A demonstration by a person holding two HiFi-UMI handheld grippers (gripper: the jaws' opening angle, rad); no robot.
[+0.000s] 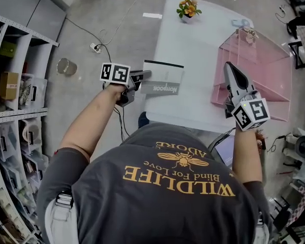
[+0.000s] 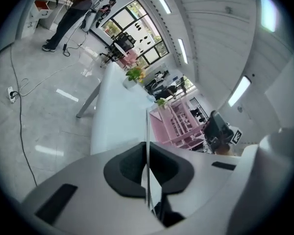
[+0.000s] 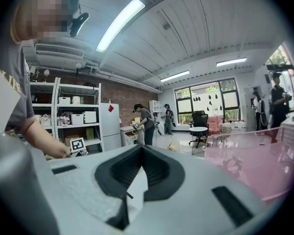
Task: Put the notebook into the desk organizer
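Observation:
The notebook [image 1: 162, 78], white with a grey band along its near edge, hangs over the near left part of the white table [image 1: 193, 39]. My left gripper [image 1: 142, 76] is shut on its left edge. In the left gripper view the notebook [image 2: 147, 131] shows edge-on as a thin line pinched between the dark pads [image 2: 125, 173] of the left gripper [image 2: 148, 168]. The pink see-through desk organizer [image 1: 264, 70] stands on the table's right side. My right gripper [image 1: 233, 72] hovers at its near left corner, shut and holding nothing. From the right gripper [image 3: 142, 168] the organizer [image 3: 255, 165] fills the right.
A pot of orange flowers [image 1: 188, 9] stands at the table's far edge. Grey shelving [image 1: 15, 85] with boxes lines the left. A power strip with its cable [image 1: 95, 48] and a metal bin [image 1: 66, 66] lie on the floor left of the table. People stand far off.

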